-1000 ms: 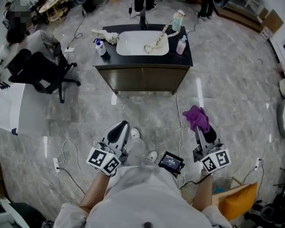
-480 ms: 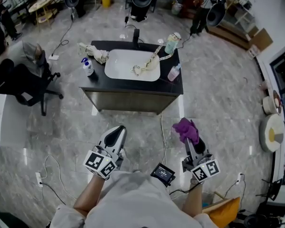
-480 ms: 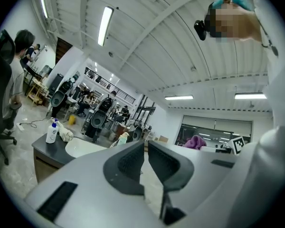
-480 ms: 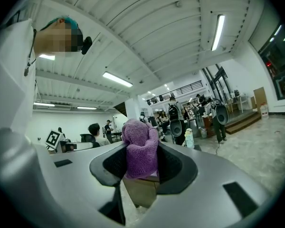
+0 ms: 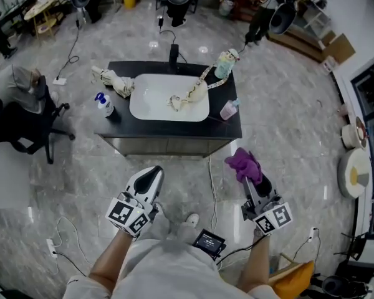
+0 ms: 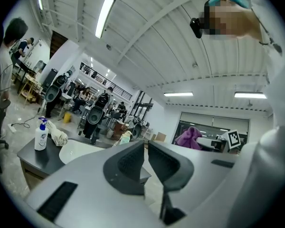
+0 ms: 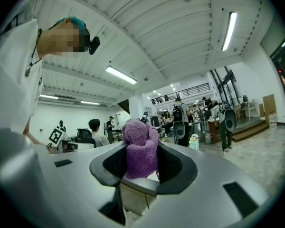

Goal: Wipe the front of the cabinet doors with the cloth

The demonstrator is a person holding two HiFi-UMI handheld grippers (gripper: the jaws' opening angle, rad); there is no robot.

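Purple cloth point(image 5: 243, 165) sits bunched between the jaws of your right claw point(image 5: 252, 178). In the right gripper view the two jaws are pressed against its sides and the knitted wad point(image 7: 140, 146) bulges up above them, so that claw point(image 7: 142, 161) is clenched on it. You hold it out over the grey marble floor point(image 5: 299, 123), near the right-hand end of the cabinet doors point(image 5: 168, 146) but not touching them.

Your left claw point(image 5: 151, 178) points toward the same cabinet from the other side, level with its partner and well apart from it. The left gripper view shows its jaws point(image 6: 146, 158) drawn together with only a thin slit between the pads and nothing in it.

Above the doors lies the black counter point(image 5: 232, 128) with a white basin point(image 5: 153, 104) sunk in the middle. A spray bottle point(image 5: 104, 104) stands on the counter left of the basin, with a crumpled pale rag point(image 5: 112, 80) behind it near the back left corner. A small pink bottle point(image 5: 229, 109) stands on the right, just beside the basin. A black office chair point(image 5: 19, 123) is off to the left of the cabinet
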